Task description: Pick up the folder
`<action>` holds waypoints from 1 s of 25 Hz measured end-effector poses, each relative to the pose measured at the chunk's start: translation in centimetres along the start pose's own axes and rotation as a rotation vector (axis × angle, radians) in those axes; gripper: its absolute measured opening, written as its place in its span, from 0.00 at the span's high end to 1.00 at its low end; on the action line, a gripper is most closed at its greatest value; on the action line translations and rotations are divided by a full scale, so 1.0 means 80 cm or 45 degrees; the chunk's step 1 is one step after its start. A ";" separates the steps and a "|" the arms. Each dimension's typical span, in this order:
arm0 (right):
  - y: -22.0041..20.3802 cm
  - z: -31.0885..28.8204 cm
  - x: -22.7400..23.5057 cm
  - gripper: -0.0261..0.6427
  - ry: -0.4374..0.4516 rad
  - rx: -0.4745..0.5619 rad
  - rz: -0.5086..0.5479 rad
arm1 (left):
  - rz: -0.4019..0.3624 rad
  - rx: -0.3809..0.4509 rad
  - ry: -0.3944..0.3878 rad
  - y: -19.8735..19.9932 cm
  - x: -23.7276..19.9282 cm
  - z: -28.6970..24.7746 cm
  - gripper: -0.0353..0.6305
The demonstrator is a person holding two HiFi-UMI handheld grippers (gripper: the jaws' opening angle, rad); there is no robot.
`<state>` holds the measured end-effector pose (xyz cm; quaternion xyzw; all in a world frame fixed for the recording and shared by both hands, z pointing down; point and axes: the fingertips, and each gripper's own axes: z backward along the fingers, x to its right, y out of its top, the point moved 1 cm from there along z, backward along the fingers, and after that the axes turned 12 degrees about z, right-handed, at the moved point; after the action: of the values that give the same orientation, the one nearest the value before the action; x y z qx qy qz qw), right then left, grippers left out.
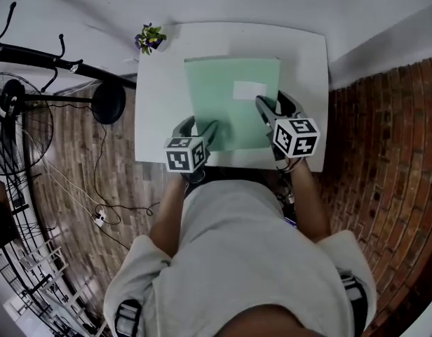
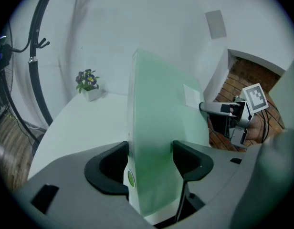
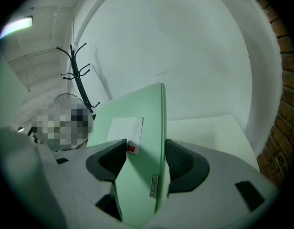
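Both grippers are clamped on the pale green flat plastic folder (image 1: 226,93). My left gripper (image 2: 149,151) has its two dark jaws drawn in against either face of the sheet at the near left corner. My right gripper (image 3: 144,149) pinches the right-hand edge the same way, with its jaws touching the plastic on both sides. Neither has any slack that I can see.

From the head view the folder lies over the white rectangular table (image 1: 160,118), spanning its middle, with its near edge held between my two grippers at the table's front side. A white rectangular paper label (image 1: 249,90) sits on the upper face towards the right, just beyond the right gripper's jaws. In the right gripper view that label carries a small red mark (image 3: 131,149) at its near corner.

I cannot say for certain whether the far edge is resting on the table or raised off it.

A small potted plant with purple flowers (image 1: 149,38) stands at the table's far left corner, well apart from the folder. A black coat stand (image 1: 34,51) rises to the left of the table.
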<state>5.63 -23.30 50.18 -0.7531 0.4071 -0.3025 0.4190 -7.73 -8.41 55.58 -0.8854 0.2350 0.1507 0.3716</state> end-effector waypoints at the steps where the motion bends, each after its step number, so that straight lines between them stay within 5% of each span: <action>1: 0.002 0.002 0.000 0.58 -0.013 0.005 0.002 | -0.007 -0.001 -0.009 0.002 0.001 -0.001 0.48; 25: 0.064 0.083 -0.006 0.58 -0.398 0.183 -0.026 | -0.293 0.022 -0.301 0.084 0.043 0.012 0.48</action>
<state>8.85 -21.98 42.57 -0.7633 0.3065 -0.2142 0.5268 -8.43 -12.92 49.45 -0.8795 0.0878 0.2081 0.4189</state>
